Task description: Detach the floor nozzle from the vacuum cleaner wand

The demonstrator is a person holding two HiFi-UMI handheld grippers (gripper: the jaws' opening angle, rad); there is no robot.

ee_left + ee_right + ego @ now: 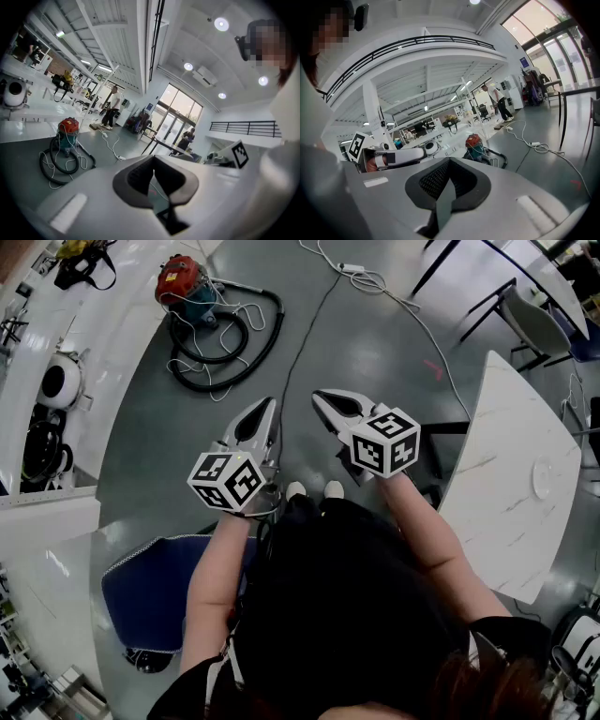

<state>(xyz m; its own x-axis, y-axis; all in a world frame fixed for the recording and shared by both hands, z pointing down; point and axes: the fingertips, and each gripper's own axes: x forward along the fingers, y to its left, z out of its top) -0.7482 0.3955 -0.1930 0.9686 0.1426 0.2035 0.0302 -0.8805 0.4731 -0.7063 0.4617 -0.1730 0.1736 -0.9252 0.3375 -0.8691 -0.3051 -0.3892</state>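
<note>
A vacuum cleaner [184, 287] with a red top and teal body stands on the grey floor far ahead and to the left, its black hose [234, 343] coiled beside it. It also shows in the left gripper view as the vacuum cleaner [68, 133] and in the right gripper view as the vacuum cleaner [476, 145]. I cannot make out a wand or floor nozzle. My left gripper [272, 401] and right gripper [317, 397] hang side by side in the air, well short of it. Both are shut with nothing between them, as the left gripper [153, 161] and right gripper [449, 164] show in their own views.
A white marble-look table [516, 474] stands to the right, and a blue seat [155, 587] sits low on the left. A white cable with a power strip [361, 273] runs across the floor ahead. A chair [534, 320] is at the far right. A person [111, 107] walks in the distance.
</note>
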